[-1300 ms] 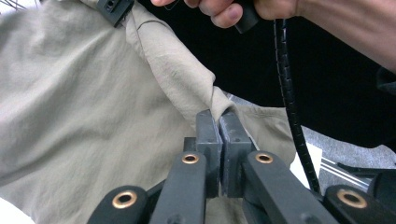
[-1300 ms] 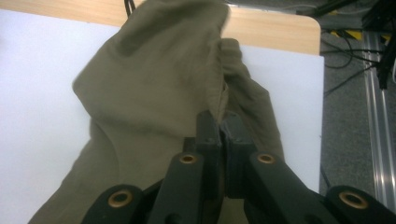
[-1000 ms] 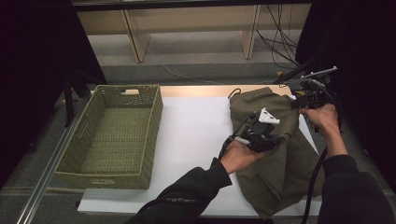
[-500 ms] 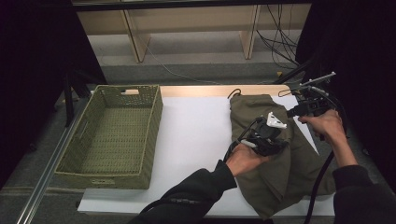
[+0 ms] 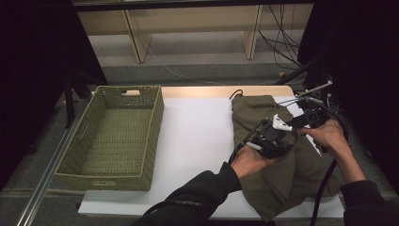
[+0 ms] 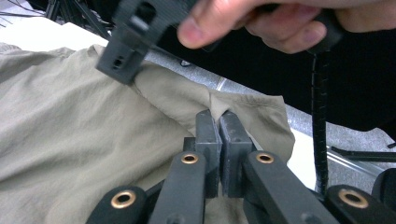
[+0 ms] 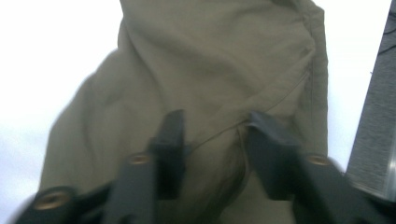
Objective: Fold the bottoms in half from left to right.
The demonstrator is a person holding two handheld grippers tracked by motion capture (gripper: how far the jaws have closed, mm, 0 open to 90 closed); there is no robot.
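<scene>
An olive-green garment (image 5: 254, 113) lies crumpled on the right part of the white table (image 5: 197, 132). My left gripper (image 5: 282, 141) rests on its middle and is shut on a raised fold of the cloth (image 6: 70, 121), the pads (image 6: 208, 133) pressed together around it (image 6: 219, 121). My right gripper (image 5: 297, 123) hovers just beyond it, low over the garment (image 7: 210, 60). Its jaws stand apart (image 7: 217, 130) and have just been closing, with a seam ridge of the cloth between them but not pinched. The right gripper's tip (image 6: 123, 51) also shows in the left gripper view.
A woven green basket (image 5: 156, 123) stands empty at the table's left. Wooden shelf legs (image 5: 134, 40) and loose cables (image 5: 282, 42) are on the floor behind. The table's right edge lies close beside the garment.
My right gripper has come nearer and to the left, toward the left gripper, and its jaws have parted. The left gripper has kept its hold on the fold and barely moved.
</scene>
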